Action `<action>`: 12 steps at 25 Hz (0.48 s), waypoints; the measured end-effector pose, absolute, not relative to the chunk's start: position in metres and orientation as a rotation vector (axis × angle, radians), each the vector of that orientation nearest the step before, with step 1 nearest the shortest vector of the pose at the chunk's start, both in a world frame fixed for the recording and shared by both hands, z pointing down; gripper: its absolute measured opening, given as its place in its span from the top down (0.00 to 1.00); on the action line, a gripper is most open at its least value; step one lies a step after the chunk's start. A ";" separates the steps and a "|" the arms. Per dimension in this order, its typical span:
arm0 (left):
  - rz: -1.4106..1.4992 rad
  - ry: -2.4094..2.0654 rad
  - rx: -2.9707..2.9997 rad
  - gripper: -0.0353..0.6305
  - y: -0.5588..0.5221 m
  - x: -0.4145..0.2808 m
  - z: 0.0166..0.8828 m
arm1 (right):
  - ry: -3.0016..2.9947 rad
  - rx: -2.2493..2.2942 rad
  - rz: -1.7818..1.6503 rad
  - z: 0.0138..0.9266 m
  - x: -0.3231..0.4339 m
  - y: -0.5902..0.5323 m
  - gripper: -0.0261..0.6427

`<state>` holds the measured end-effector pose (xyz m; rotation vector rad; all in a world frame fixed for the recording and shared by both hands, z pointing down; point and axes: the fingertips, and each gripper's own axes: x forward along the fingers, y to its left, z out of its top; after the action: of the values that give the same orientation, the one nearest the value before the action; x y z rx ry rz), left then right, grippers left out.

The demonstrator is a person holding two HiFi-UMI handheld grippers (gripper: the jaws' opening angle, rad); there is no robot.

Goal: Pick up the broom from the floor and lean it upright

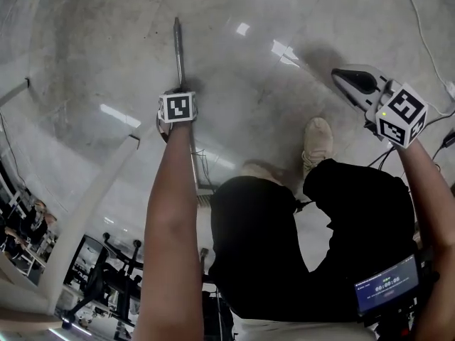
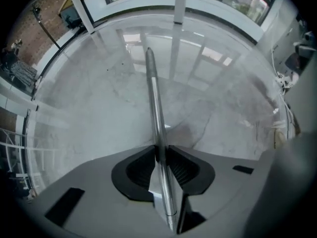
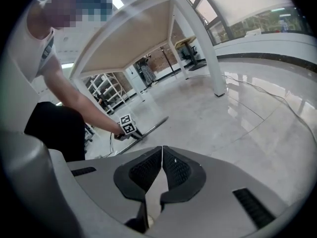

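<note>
The broom's metal handle (image 1: 178, 52) lies flat on the polished grey floor, its tip pointing away from me; the brush end is hidden behind my body. My left gripper (image 1: 177, 99) points straight down over the handle. In the left gripper view the handle (image 2: 154, 98) runs between the two dark pads (image 2: 143, 168), which flank it closely without visibly squeezing it. My right gripper (image 1: 340, 75) hangs above the floor to the right, jaws shut with nothing in them. The right gripper view shows its shut tips (image 3: 162, 148) and, beyond them, the left gripper (image 3: 128, 125) at the handle (image 3: 154, 124).
My shoe (image 1: 318, 139) stands on the floor right of the handle. Cables (image 1: 425, 42) trail along the right side. A white table leg (image 1: 91, 199) crosses the lower left, with black wheeled equipment (image 1: 106, 275) behind it. White table posts (image 3: 199, 48) rise ahead.
</note>
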<state>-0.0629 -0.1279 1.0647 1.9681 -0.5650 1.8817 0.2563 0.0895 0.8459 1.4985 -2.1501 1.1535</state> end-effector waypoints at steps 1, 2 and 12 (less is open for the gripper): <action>1.871 -0.572 1.955 0.82 -0.126 -0.065 1.066 | -2.146 1.501 1.157 0.845 0.257 0.091 0.93; 1.858 -0.580 1.942 0.82 -0.125 -0.067 1.067 | -2.140 1.503 1.161 0.845 0.257 0.093 0.93; 1.750 -0.549 2.143 0.83 -0.068 -0.054 0.978 | -2.141 1.449 1.246 0.797 0.231 0.100 0.93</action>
<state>-0.0537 -0.0678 0.9776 2.1430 -0.5487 1.7499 0.2311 0.1004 0.7969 1.4488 -2.1409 1.2462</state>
